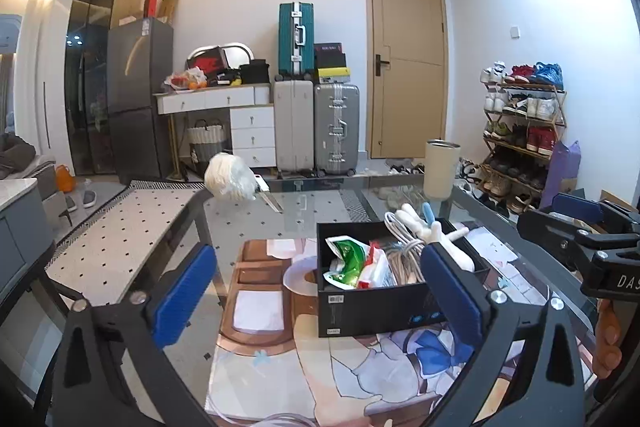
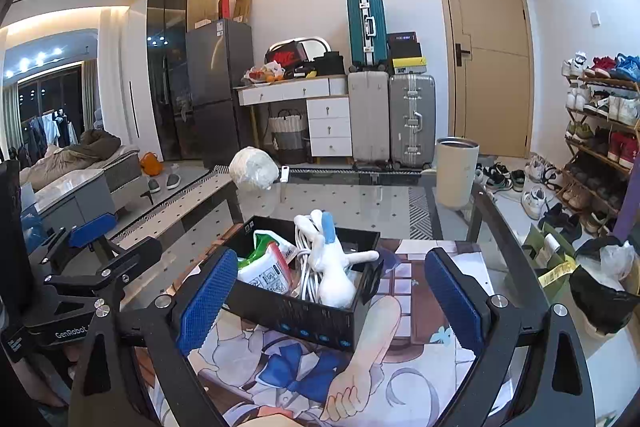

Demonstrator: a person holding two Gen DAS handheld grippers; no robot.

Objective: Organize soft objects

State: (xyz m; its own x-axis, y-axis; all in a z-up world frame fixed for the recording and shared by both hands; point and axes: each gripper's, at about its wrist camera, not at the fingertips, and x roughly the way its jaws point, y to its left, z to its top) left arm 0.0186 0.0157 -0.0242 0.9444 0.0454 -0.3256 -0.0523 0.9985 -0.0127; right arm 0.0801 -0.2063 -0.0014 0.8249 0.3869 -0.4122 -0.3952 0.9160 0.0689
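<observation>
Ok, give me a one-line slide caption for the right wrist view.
Open right gripper before a black box holding a white plush toy, coiled cable and wipes pack on a glass table.

Box: you see a black open-topped cardboard box (image 2: 304,311) lying on the printed mat on the glass worktop.
Plush: a white soft toy (image 2: 334,263) with a blue ear stands upright at the box's right end, one limb over the rim.
Cable: a coiled white cable (image 2: 306,267) lies just beside the plush.
Packets: your green-and-white soft packs (image 1: 352,263) lean at the left end.
</observation>
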